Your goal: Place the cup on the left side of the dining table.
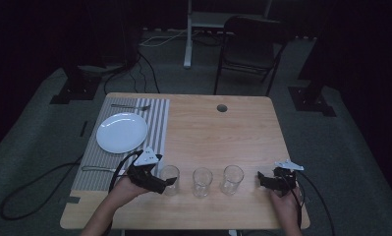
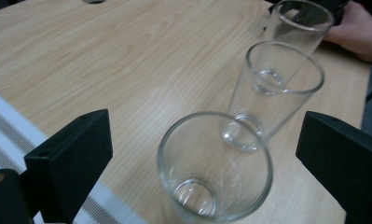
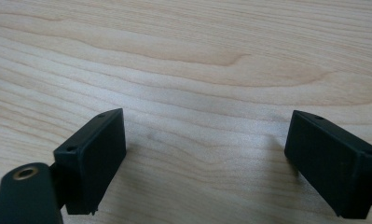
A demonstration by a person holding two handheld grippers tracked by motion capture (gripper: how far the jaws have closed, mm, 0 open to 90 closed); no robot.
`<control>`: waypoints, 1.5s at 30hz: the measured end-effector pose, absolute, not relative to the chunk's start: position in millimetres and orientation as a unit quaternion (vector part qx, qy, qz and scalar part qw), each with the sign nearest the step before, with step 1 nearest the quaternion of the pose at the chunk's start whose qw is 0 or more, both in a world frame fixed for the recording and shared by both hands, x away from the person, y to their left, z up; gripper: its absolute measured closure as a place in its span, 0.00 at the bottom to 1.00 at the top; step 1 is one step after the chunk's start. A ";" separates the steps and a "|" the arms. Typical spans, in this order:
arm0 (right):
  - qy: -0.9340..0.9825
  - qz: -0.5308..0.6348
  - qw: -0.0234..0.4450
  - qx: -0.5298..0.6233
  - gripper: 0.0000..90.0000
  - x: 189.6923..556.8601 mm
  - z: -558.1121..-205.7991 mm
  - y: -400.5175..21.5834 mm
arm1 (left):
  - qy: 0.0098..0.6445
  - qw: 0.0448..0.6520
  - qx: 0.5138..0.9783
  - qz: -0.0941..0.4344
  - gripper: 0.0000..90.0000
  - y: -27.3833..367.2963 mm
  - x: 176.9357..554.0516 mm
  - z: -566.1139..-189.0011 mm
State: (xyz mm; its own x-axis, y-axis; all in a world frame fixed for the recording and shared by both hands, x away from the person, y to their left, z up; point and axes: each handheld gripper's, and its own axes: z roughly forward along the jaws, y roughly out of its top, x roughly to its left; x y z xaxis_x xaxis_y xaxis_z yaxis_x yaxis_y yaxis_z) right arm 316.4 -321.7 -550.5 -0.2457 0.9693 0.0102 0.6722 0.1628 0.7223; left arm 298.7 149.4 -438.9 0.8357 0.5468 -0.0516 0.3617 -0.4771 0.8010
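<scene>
A wooden table (image 1: 208,128) holds three glasses along its near edge. The left gripper (image 2: 204,154), jaws spread, straddles the leftmost glass (image 2: 215,170), seemingly about to close; the right gripper (image 3: 204,154) rests spread over bare wood.

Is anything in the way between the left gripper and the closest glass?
Nothing visible. The left gripper is open, its fingers on either side of the nearest glass, not yet touching it.

Nearest glass (image 2: 215,170): I lose its base below the bottom edge of the left gripper view.
Farthest glass (image 2: 299,23): rim clipped at top right.
Fork (image 1: 130,106): too small for detail.
</scene>
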 end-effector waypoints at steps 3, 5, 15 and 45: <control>0.724 0.313 0.237 0.567 0.13 316.4 -550.5 -321.7 | 0.262 0.436 0.854 0.109 0.05 143.7 300.8 -436.1; 0.724 0.313 0.237 0.567 0.13 316.4 -550.5 -321.7 | 0.257 0.434 0.857 0.104 0.05 139.7 301.7 -435.0; 0.725 0.313 0.238 0.566 0.13 316.4 -550.5 -321.7 | 0.238 0.427 0.867 0.095 0.05 118.0 302.1 -431.7; 0.725 0.313 0.238 0.566 0.13 316.4 -550.5 -321.7 | 0.194 0.416 0.886 0.069 0.06 50.0 309.8 -425.2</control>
State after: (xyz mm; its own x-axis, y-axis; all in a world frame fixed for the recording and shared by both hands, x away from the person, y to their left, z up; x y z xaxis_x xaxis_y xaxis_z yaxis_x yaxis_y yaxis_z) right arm 316.4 -321.7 -550.5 -0.2457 0.9693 0.0101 0.6721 0.1629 0.7223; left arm 309.8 50.0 -425.2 0.9149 0.4017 -0.0394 0.2872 -0.5790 0.7631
